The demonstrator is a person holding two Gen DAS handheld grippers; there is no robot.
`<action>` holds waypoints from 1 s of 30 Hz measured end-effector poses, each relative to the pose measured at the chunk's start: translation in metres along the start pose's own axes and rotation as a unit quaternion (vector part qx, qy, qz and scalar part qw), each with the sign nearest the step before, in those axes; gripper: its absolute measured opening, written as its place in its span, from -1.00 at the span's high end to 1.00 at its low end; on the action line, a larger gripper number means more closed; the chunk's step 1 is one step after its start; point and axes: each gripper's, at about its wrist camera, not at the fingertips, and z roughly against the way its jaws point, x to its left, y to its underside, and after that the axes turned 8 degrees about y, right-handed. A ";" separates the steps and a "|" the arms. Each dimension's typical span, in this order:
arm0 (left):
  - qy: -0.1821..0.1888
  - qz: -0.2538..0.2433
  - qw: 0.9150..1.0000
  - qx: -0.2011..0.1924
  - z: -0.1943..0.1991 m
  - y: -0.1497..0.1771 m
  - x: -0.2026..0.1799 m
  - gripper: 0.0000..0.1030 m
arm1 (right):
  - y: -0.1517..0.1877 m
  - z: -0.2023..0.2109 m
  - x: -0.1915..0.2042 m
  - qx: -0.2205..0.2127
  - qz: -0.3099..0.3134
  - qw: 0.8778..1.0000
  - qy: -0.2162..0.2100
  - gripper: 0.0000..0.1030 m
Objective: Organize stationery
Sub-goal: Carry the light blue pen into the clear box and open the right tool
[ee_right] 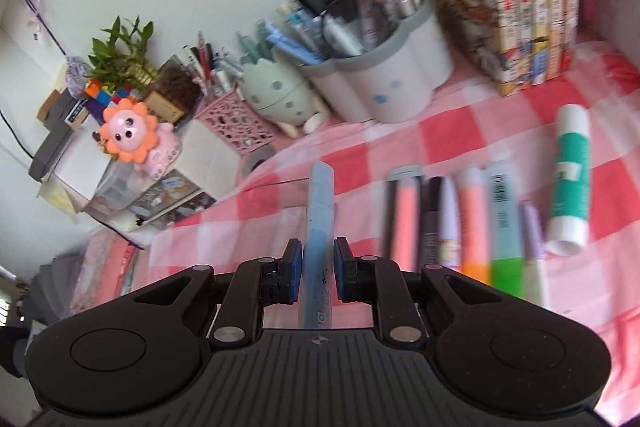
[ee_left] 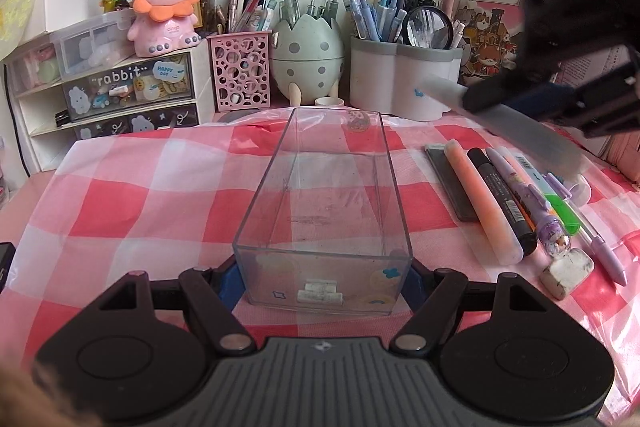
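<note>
clear plastic box (ee_left: 324,195) stands lengthwise on the pink checked cloth (ee_left: 132,199), its near end clamped between the left gripper (ee_left: 322,279) pads. bare cloth lies to its left; a row of pens (ee_left: 508,203) lies close on its right, with an eraser (ee_left: 566,271). the right gripper (ee_right: 318,267), tilted downward above that row, is clamped on a blue pen (ee_right: 318,235).

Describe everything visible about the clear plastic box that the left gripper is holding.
The clear plastic box is a long, open-topped rectangular tray with transparent, slightly scuffed walls, empty inside. Small stickers mark its near end and far wall. It sits flat on the pink checked tablecloth, lengthwise away from the camera. The left gripper clamps its near end between blue-padded jaws.
</note>
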 end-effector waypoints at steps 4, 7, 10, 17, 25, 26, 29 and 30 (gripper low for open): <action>0.000 0.000 1.000 0.000 0.000 0.000 0.000 0.05 | -0.003 -0.017 0.018 0.020 -0.007 1.000 -0.008 0.71; 0.000 0.000 1.000 0.000 0.000 0.000 0.000 0.05 | -0.004 -0.028 0.030 0.037 -0.009 0.999 -0.012 0.71; 0.002 0.001 1.000 0.000 0.000 0.000 0.000 0.05 | -0.007 -0.038 0.041 0.051 -0.008 0.999 -0.008 0.71; 0.006 0.000 1.000 -0.001 0.000 0.001 0.000 0.05 | -0.013 -0.066 0.057 0.085 -0.020 0.996 0.015 0.71; 0.008 0.002 1.000 -0.001 0.000 0.001 0.000 0.05 | -0.007 -0.093 0.063 0.112 -0.028 0.992 0.040 0.69; 0.008 0.002 1.000 -0.002 0.000 0.001 0.000 0.05 | -0.007 -0.095 0.063 0.115 -0.031 0.992 0.038 0.69; 0.008 0.002 1.000 -0.002 0.000 0.001 0.000 0.05 | -0.005 -0.096 0.061 0.116 -0.031 0.992 0.030 0.65; 0.008 0.002 1.000 -0.002 0.000 0.001 0.000 0.05 | -0.004 -0.095 0.061 0.117 -0.030 0.992 0.029 0.65</action>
